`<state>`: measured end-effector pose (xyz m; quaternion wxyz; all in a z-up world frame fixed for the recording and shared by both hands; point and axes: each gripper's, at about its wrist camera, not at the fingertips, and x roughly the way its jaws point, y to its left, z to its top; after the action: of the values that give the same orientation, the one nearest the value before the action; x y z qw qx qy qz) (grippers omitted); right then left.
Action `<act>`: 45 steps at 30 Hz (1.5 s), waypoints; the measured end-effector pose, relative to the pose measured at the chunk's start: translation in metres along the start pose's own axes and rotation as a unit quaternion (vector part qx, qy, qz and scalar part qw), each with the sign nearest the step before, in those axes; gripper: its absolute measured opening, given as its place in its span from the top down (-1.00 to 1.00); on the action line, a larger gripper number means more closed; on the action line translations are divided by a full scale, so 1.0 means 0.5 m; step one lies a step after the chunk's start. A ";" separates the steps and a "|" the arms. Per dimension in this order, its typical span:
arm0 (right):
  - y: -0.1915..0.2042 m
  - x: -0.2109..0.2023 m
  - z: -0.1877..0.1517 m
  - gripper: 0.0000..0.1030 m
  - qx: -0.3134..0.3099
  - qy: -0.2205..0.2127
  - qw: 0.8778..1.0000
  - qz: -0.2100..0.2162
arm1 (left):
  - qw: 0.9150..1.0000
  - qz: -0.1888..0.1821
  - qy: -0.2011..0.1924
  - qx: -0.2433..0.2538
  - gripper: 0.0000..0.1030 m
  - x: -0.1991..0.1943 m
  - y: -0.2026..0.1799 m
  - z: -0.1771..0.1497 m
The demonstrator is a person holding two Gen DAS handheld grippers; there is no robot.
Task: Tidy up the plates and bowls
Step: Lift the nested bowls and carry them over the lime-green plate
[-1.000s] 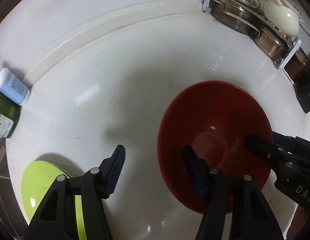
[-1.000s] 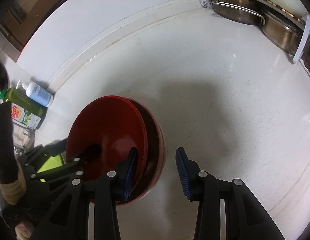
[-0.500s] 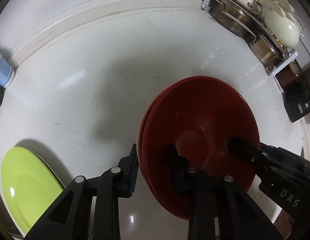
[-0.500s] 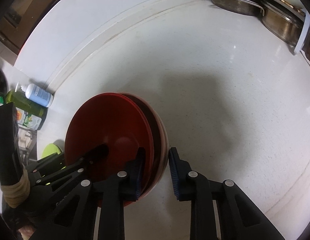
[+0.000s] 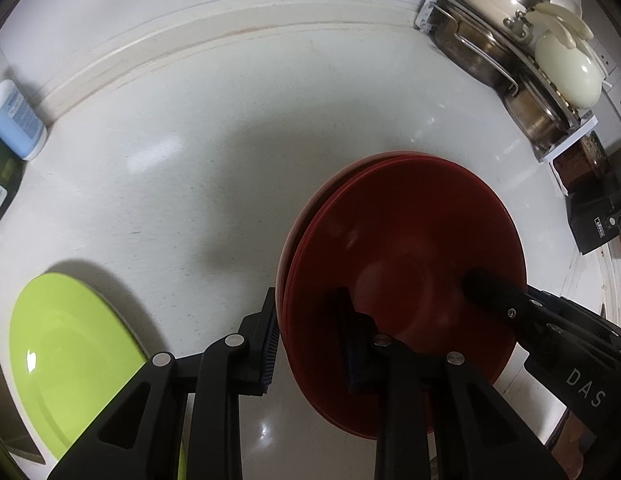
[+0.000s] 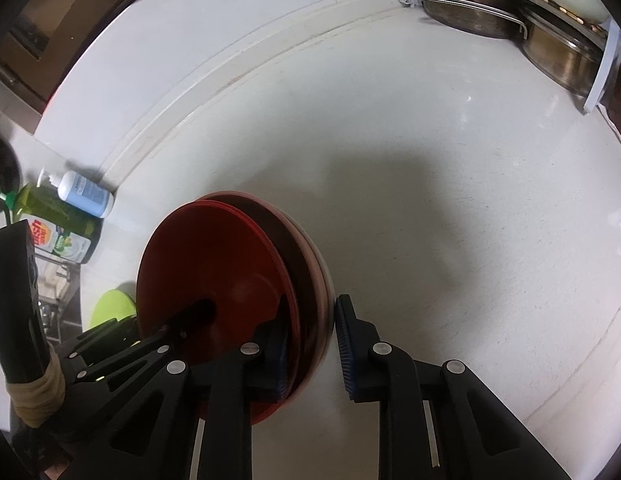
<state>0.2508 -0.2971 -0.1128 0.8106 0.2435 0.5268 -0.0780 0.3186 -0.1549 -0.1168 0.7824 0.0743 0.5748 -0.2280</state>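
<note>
A stack of red bowls [image 5: 402, 248] sits between both grippers above the white counter [image 5: 198, 168]; in the right wrist view the red bowls [image 6: 214, 264] nest in a paler outer bowl. My left gripper [image 5: 310, 320] is shut on the stack's near-left rim, one finger inside and one outside. On the opposite rim my right gripper [image 6: 310, 332] is also shut, its left finger inside the top bowl. The right gripper [image 5: 510, 304] shows at the right of the left wrist view. A lime-green plate [image 5: 70, 352] lies on the counter at the lower left.
A rack of steel pots and pale lids [image 5: 510, 52] stands at the back right corner. A blue-white pump bottle [image 6: 84, 194] and a green dish-soap bottle [image 6: 54, 228] stand by the left wall. A black box [image 5: 598, 224] sits at the right.
Both grippers have narrowed from open onto opposite rims of the bowls. The top red bowl has settled deeper into the stack. The left wrist view has moved in closer to the bowls.
</note>
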 end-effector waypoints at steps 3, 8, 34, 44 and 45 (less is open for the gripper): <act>0.017 -0.012 -0.004 0.57 -0.006 -0.004 1.000 0.004 | 1.000 0.001 -0.008 -0.005 0.49 -0.021 0.014 -0.007; 0.057 -0.028 -0.012 0.57 -0.024 -0.006 1.000 0.016 | 0.999 0.008 -0.028 -0.020 0.49 -0.062 0.047 -0.022; 0.353 -0.008 -0.131 0.57 -0.150 0.050 0.983 0.092 | 0.981 0.070 -0.076 -0.165 0.49 -0.220 0.298 -0.205; 0.420 0.028 -0.181 0.57 -0.178 0.093 0.974 0.102 | 0.973 0.084 -0.064 -0.206 0.49 -0.231 0.379 -0.269; 0.424 0.032 -0.186 0.57 -0.181 0.098 0.973 0.101 | 0.972 0.083 -0.062 -0.210 0.49 -0.230 0.386 -0.273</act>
<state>0.2631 -0.0662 -0.0910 0.7896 0.1510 0.5815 0.1252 0.2586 0.0987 -0.0826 0.8308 -0.0579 0.5520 -0.0405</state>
